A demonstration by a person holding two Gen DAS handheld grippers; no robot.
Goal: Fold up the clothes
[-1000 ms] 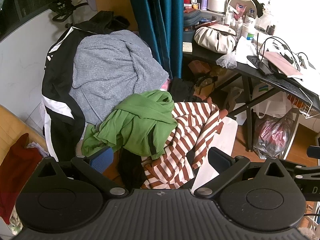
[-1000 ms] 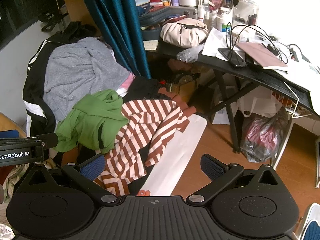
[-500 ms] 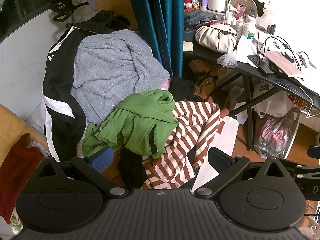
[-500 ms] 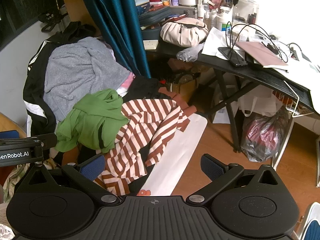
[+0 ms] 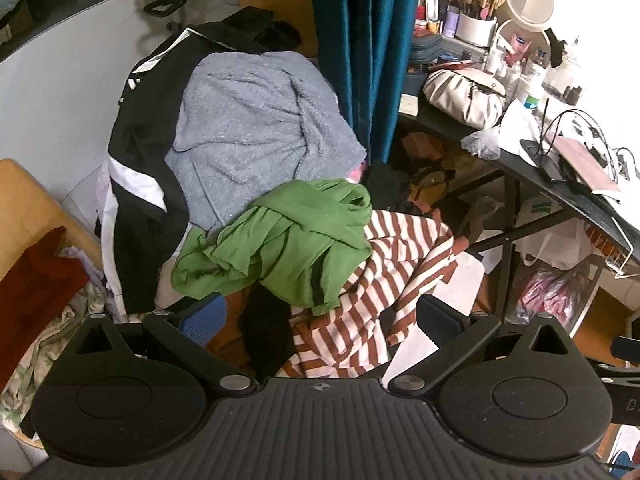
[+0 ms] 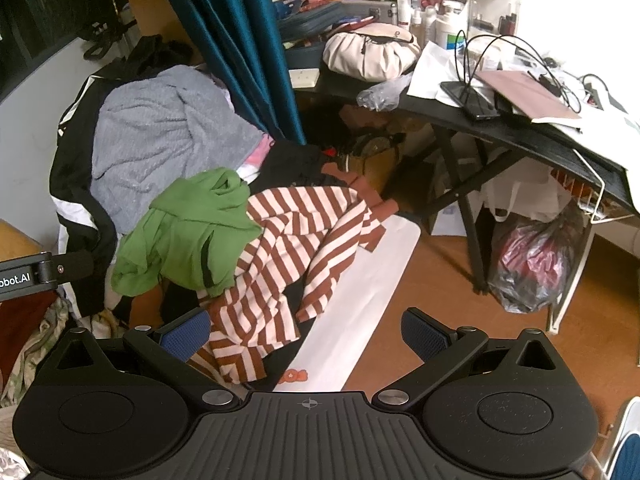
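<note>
Clothes in a loose heap fill the middle of both views, and none of them shows a fold. On top sits a crumpled green lightweight garment [image 5: 288,236], bunched into a lump with no clear long axis. Under it and to its right spreads a brown-and-white striped knit top [image 5: 384,280], whose length runs from the far middle toward the near right, one end draping down over a long white board [image 6: 360,280] that slants across the wooden floor. Farther back lies a grey fleecy garment [image 5: 256,128], draped over a black jacket with white panels [image 5: 136,172] at the left. A dark red cloth [image 5: 36,280] sits at the near left edge.

By my reading the task has barely started: everything is tangled, no flat stack is visible, and each piece has yet to be pulled free, spread and folded.

The left gripper [image 5: 320,314] hangs above the near edge of the heap, released, its jaws wide apart with nothing between them; the green garment lies just beyond. The right gripper [image 6: 306,330] is likewise spread and empty, over the near end of the striped top and the white board.

To the far right, a black desk [image 6: 520,132] crowded with cosmetics stands well apart from the clothes, beside a teal curtain [image 5: 360,48].
</note>
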